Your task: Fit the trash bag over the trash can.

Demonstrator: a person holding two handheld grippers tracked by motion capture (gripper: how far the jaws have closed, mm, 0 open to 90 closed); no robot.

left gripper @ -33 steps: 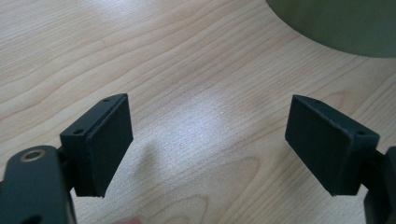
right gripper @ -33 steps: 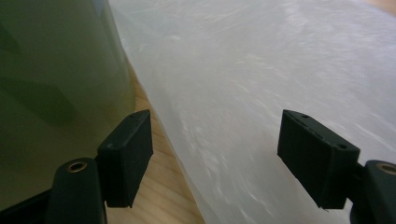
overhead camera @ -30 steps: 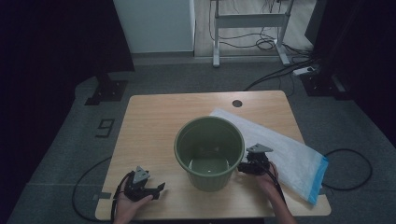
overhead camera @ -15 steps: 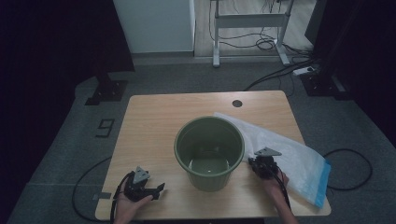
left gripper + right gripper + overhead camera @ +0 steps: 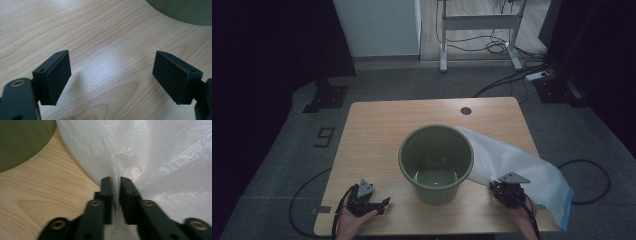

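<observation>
Here, a pale plastic bag (image 5: 517, 160) lay on the right of the wooden counter (image 5: 377, 130), one edge touching the rim of a green bucket (image 5: 436, 162) at the middle and its far end hanging off the counter's right edge. The right gripper (image 5: 113, 182) pinched a fold of the bag between its fingers (image 5: 106, 187); they had just eased slightly yet clenched the film. The left gripper (image 5: 110, 75), near the front left corner, had fingers (image 5: 53, 75) spread wide over bare wood, grasping nothing, well apart from the bag.
</observation>
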